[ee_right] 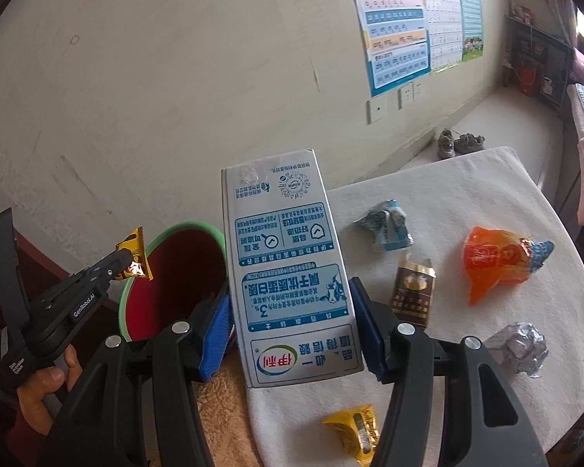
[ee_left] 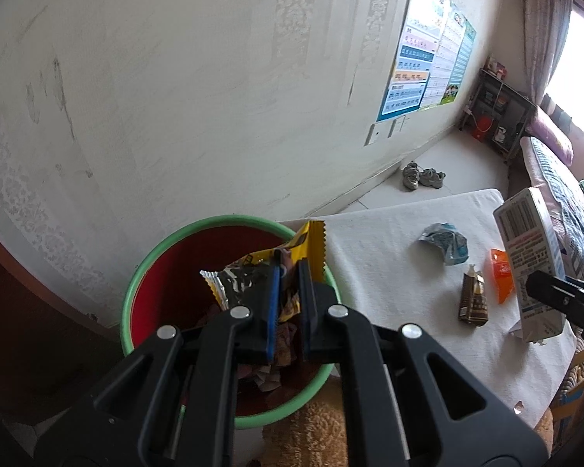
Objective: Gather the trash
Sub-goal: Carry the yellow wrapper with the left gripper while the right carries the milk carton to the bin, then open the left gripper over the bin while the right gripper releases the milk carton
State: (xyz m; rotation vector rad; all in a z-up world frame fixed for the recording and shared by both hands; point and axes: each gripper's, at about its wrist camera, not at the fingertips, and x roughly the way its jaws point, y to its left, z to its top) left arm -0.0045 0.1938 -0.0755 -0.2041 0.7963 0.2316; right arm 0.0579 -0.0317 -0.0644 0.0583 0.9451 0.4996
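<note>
My left gripper [ee_left: 290, 272] is shut on a yellow snack wrapper [ee_left: 264, 272] and holds it over the red bin with a green rim [ee_left: 163, 245]. The bin holds several wrappers. My right gripper [ee_right: 292, 303] is shut on a white and blue milk carton [ee_right: 288, 272], held upside down above the table's left edge beside the bin [ee_right: 183, 272]. The carton also shows in the left wrist view [ee_left: 533, 264]. The left gripper [ee_right: 126, 266] shows in the right wrist view with the yellow wrapper [ee_right: 136, 253].
On the white table [ee_right: 467, 186] lie a blue crumpled wrapper [ee_right: 387, 225], a brown packet [ee_right: 412, 292], an orange bag [ee_right: 494, 264], a foil ball [ee_right: 519, 346] and a small yellow wrapper [ee_right: 356, 432]. A tan plush cloth [ee_left: 315, 428] lies below the bin. Shoes [ee_left: 422, 177] sit on the floor.
</note>
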